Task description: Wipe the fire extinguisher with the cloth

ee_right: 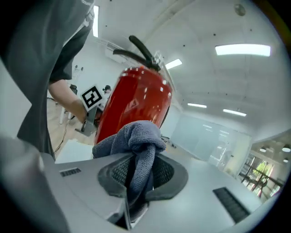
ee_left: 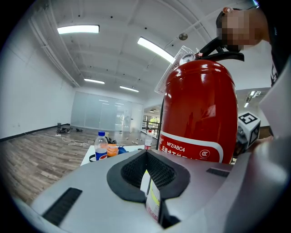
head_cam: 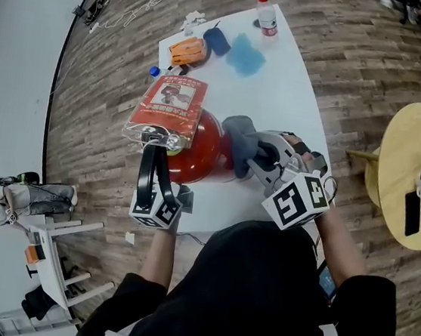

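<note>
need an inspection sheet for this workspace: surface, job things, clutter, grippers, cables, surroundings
surface: white table, mostly bare at the near end
job's things: red extinguisher upright on the table, clear-sleeved card on top; grey cloth at its side
clutter: bottle, blue rag and orange pack at the far end
grippers: left hand-held gripper shut on a thin tag; right hand-held gripper shut on the cloth
cables: white cable on the floor beyond the table
surroundings: wood floor; round table with a phone; white rack
</note>
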The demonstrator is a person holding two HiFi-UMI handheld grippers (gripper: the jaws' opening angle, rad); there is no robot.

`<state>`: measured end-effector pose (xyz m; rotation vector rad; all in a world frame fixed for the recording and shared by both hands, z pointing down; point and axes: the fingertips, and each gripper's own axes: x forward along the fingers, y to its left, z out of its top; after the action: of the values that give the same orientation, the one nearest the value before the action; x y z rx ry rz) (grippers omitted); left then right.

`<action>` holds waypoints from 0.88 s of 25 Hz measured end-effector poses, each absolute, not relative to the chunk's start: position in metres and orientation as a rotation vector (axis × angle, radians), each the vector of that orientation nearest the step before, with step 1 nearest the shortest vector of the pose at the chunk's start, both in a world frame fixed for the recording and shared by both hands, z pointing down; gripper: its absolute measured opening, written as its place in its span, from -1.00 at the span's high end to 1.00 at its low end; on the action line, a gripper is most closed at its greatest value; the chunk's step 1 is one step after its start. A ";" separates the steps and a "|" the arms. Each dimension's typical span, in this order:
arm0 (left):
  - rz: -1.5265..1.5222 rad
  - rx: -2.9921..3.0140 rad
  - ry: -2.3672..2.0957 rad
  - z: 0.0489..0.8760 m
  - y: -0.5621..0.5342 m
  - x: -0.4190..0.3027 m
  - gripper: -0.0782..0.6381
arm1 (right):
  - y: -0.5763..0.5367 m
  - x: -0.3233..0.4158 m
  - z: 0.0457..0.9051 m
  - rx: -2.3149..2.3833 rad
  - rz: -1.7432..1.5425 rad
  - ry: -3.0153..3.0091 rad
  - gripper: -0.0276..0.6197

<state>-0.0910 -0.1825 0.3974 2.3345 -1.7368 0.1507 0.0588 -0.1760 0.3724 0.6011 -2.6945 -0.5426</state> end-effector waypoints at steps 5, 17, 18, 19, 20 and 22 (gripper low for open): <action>0.161 2.326 -1.741 0.396 -0.183 -0.087 0.72 | -0.157 0.065 0.280 0.747 -0.852 -2.759 0.73; 0.173 2.300 -1.758 0.399 -0.178 -0.089 0.72 | -0.159 0.048 0.236 0.683 -1.267 -2.399 0.73; 0.176 2.301 -1.758 0.400 -0.177 -0.088 0.72 | -0.167 0.048 0.237 0.675 -1.220 -2.441 0.73; 0.177 2.302 -1.758 0.399 -0.176 -0.087 0.72 | -0.176 0.048 0.237 0.669 -1.186 -2.468 0.73; 0.177 2.304 -1.758 0.399 -0.175 -0.085 0.72 | -0.185 0.047 0.238 0.666 -1.175 -2.474 0.73; 0.177 2.302 -1.759 0.397 -0.175 -0.085 0.72 | -0.205 0.042 0.243 0.652 -1.202 -2.429 0.73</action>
<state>-0.0846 -0.1754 0.3974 2.3020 -1.7591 0.1770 0.0416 -0.2055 0.2430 0.6524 -2.4295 -1.2020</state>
